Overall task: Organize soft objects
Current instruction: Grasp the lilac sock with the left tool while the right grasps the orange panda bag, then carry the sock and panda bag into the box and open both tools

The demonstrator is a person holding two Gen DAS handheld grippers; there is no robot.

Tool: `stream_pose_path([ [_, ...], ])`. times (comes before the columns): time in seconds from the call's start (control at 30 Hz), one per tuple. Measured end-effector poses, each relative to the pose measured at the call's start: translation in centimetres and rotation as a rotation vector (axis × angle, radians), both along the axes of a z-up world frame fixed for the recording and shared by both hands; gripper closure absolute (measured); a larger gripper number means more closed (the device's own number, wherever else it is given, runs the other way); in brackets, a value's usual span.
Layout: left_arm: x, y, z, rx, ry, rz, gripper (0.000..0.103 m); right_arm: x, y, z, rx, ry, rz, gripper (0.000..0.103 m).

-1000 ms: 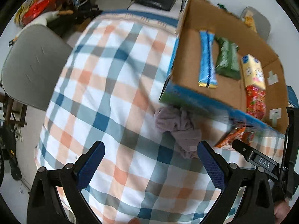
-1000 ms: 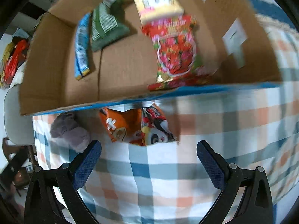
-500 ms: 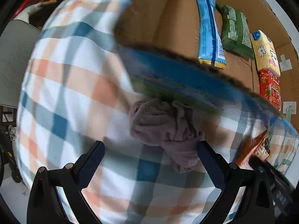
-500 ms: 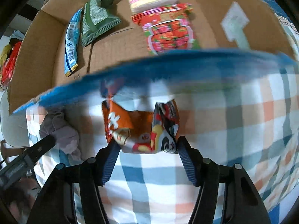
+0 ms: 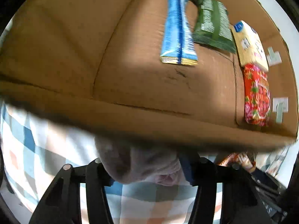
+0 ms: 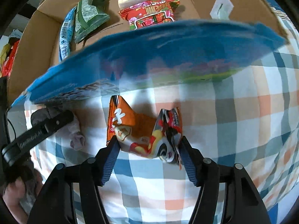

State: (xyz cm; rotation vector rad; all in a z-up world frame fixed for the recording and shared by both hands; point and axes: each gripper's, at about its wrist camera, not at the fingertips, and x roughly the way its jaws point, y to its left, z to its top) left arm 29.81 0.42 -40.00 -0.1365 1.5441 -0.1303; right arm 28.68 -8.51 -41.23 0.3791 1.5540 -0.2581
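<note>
My left gripper is shut on a crumpled mauve cloth, right at the near wall of the cardboard box. My right gripper is shut on an orange snack packet and holds it just in front of the box's blue outer wall. The left gripper's body and the cloth also show at the left of the right wrist view. The box holds a blue packet, a green packet, a yellow packet and a red packet.
The box and both grippers are over a checked blue, orange and white cloth that covers the surface. The orange packet and the right gripper show at the lower right of the left wrist view. Red and yellow bags lie off to the far left.
My left gripper has moved forward and shut on the mauve cloth. My right gripper, open a second ago, has shut on the orange packet and holds it by the box's front wall.
</note>
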Motion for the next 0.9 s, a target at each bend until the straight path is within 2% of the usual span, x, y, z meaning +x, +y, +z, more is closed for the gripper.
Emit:
stream_pose_path([
  [0.23,-2.5,0.0,1.3,0.062,-0.036,-0.023,0.058,1.0,-0.2,-1.5,-0.011,0.023,-0.016,0.034],
  [0.5,-5.5,-0.9,3.4,0.139,-0.093,-0.063,0.058,0.3,1.3,-0.9,-0.065,0.02,0.032,0.043],
  [0.7,-6.0,-2.0,4.9,0.15,-0.123,-0.078,0.058,-1.2,2.9,0.0,-0.086,0.006,0.1,0.047],
  [0.9,-7.9,-2.8,7.8,0.129,-0.152,-0.11,0.058,-3.3,4.0,2.8,-0.076,-0.039,0.14,0.047],
])
